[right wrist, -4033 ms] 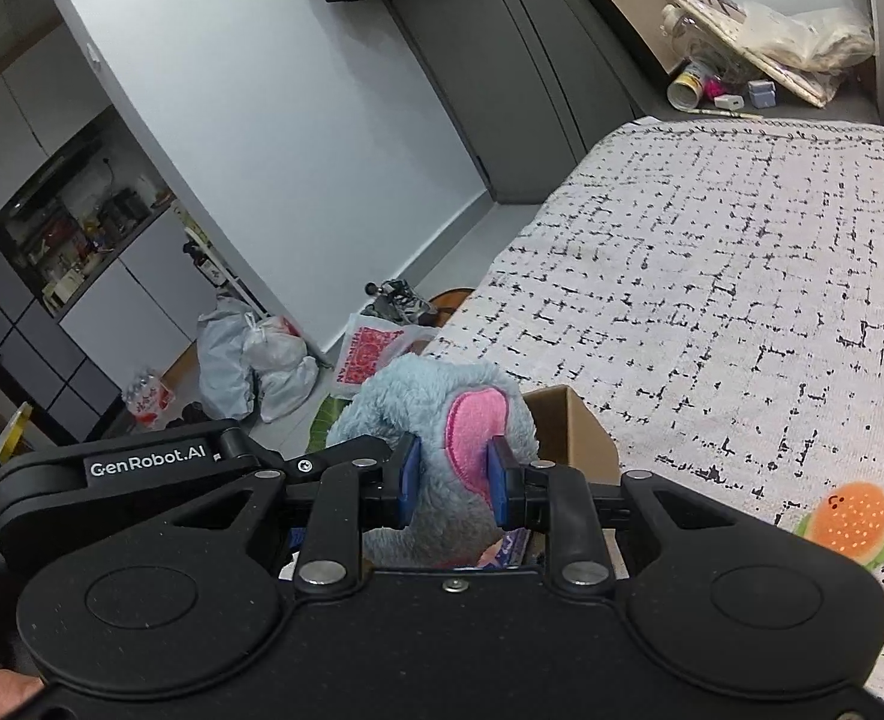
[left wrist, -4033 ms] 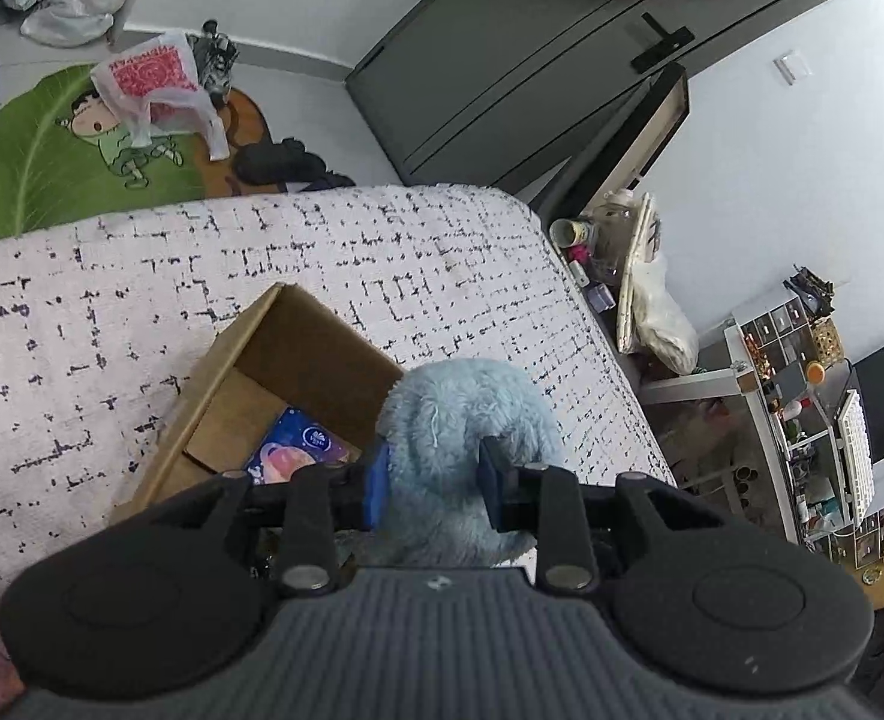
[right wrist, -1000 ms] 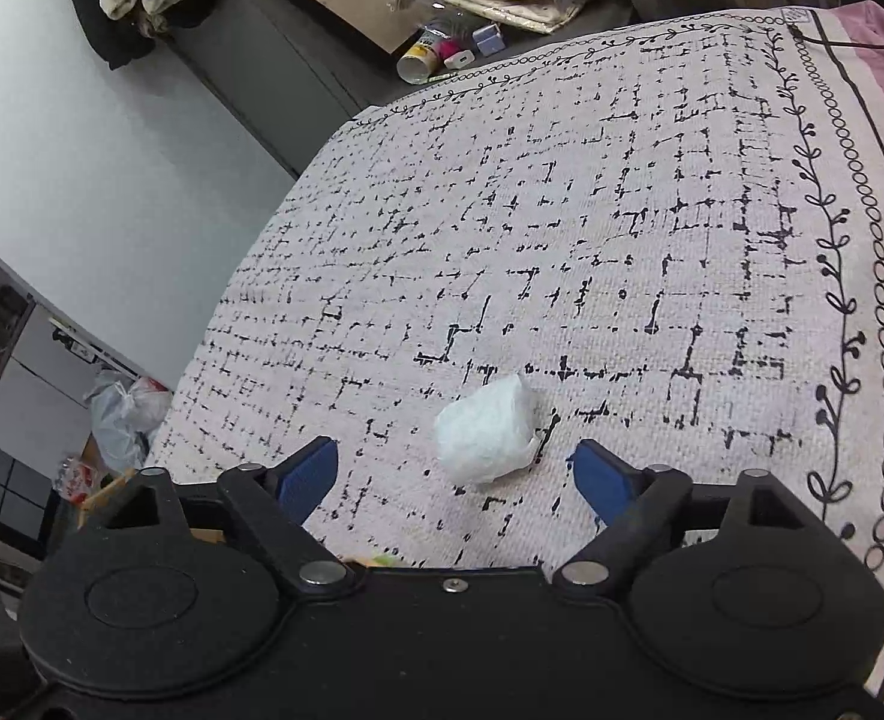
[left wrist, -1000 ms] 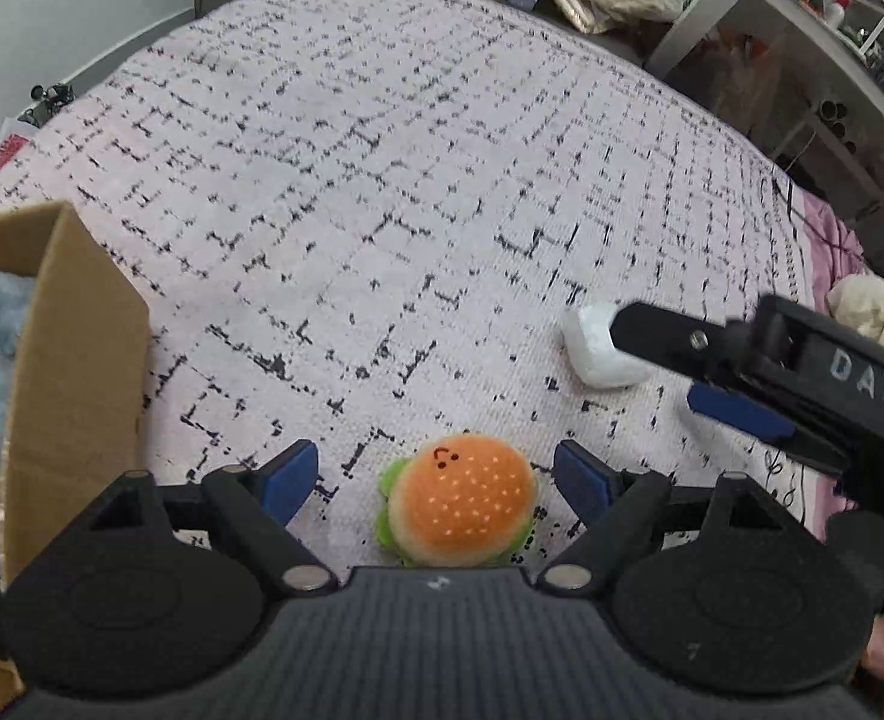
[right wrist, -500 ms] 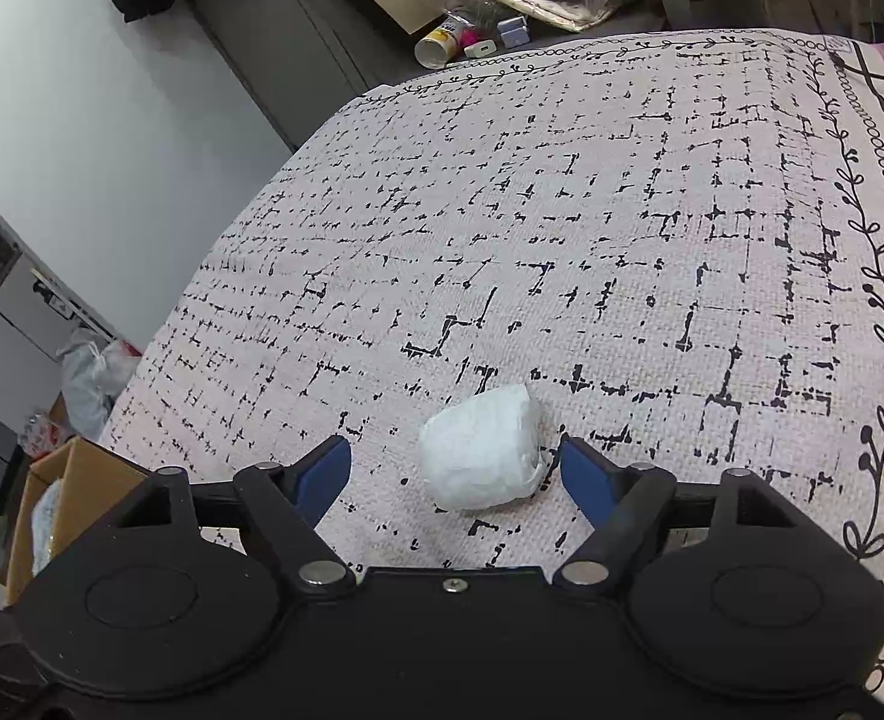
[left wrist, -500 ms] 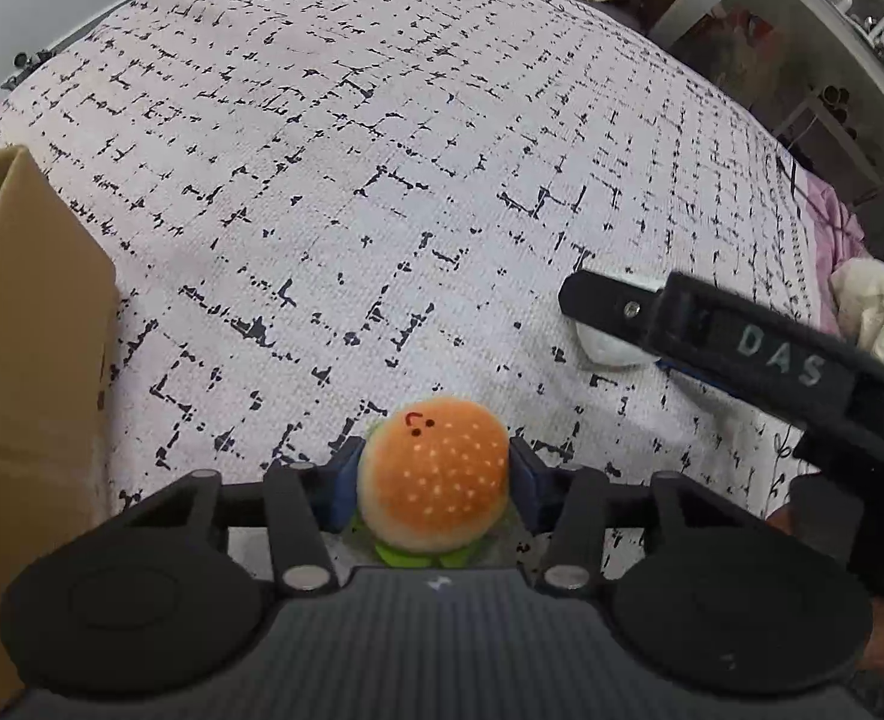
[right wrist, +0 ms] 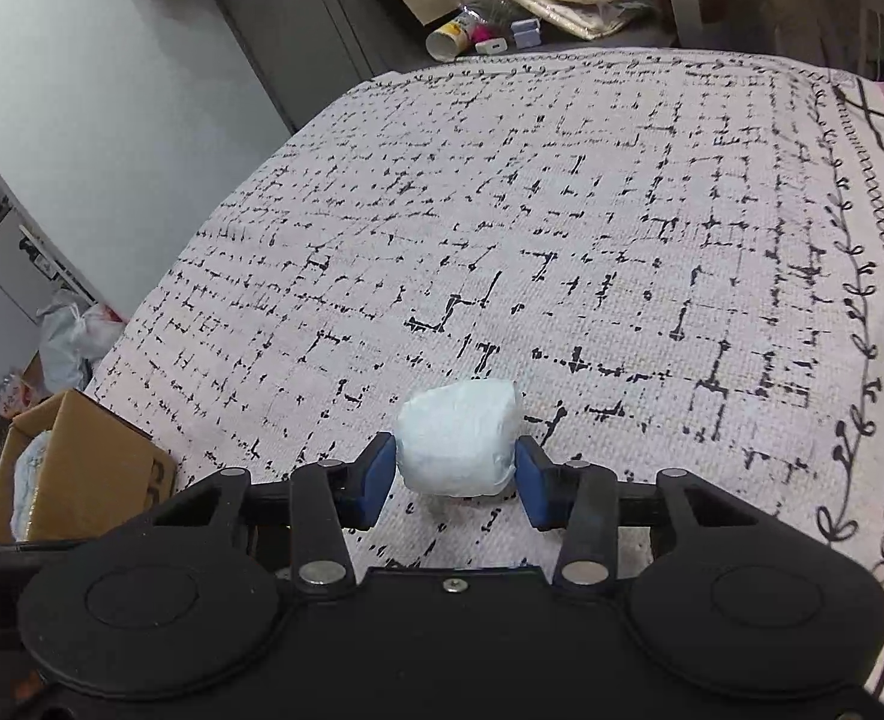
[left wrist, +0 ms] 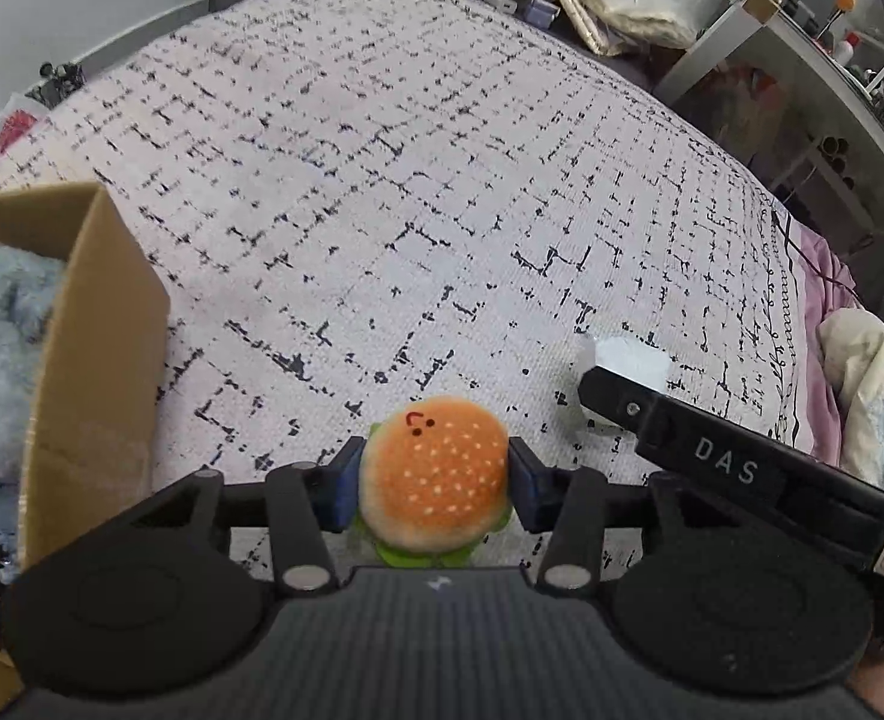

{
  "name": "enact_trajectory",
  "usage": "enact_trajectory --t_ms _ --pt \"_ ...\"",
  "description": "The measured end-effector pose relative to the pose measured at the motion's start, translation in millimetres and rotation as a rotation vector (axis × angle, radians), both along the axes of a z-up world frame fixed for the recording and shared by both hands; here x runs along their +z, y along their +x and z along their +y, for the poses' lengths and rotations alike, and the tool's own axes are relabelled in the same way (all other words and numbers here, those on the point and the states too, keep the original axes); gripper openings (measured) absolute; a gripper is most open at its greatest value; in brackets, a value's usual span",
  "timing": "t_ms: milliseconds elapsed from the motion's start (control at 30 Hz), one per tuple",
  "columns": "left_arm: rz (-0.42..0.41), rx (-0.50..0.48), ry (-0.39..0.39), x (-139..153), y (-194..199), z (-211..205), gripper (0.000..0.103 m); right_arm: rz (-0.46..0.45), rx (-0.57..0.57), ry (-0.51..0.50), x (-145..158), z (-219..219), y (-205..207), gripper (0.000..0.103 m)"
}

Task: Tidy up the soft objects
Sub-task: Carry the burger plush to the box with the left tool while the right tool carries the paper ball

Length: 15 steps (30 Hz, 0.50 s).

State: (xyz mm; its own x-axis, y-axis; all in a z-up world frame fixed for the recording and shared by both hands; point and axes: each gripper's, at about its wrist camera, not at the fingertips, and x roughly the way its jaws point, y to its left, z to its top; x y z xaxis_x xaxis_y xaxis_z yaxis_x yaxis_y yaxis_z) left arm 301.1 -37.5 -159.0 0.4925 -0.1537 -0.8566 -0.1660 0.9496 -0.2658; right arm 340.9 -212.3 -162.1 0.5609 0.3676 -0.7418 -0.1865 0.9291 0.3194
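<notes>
Burger plush sits between the blue pads of the left gripper, bun top facing the camera, its little red face toward the far edge of the bed and the green lettuce rim at the near side; it is round, with no clear long axis. Both pads press against its sides, so the jaws are narrowed onto it and grip it just above the patterned bedspread.

The white wad, a crumpled soft lump slightly wider than tall, lies with its broader span running across from pad to pad of the right gripper. The jaws are closed in on it, each blue pad touching or nearly touching a side, and it rests on the bedspread. In the left wrist view the same wad shows just beyond the black finger of the right gripper, to the right of the burger plush and near it.

A cardboard box stands open on the bed at the left, close beside the left gripper. Inside it lies a fluffy blue plush, filling the visible part. From the right wrist view the box sits at the far left edge of the bed, with pale blue stuff showing inside.
</notes>
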Motion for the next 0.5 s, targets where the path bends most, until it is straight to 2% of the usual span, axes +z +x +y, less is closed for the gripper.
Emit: enact_trajectory --t_ms 133,500 --pt "-0.029 0.014 -0.022 17 -9 4 0.048 -0.031 -0.004 0.005 15 -1 -13 0.042" --pt "-0.125 0.047 -0.004 69 -42 18 0.048 -0.124 -0.040 0.069 64 -12 -52 0.042"
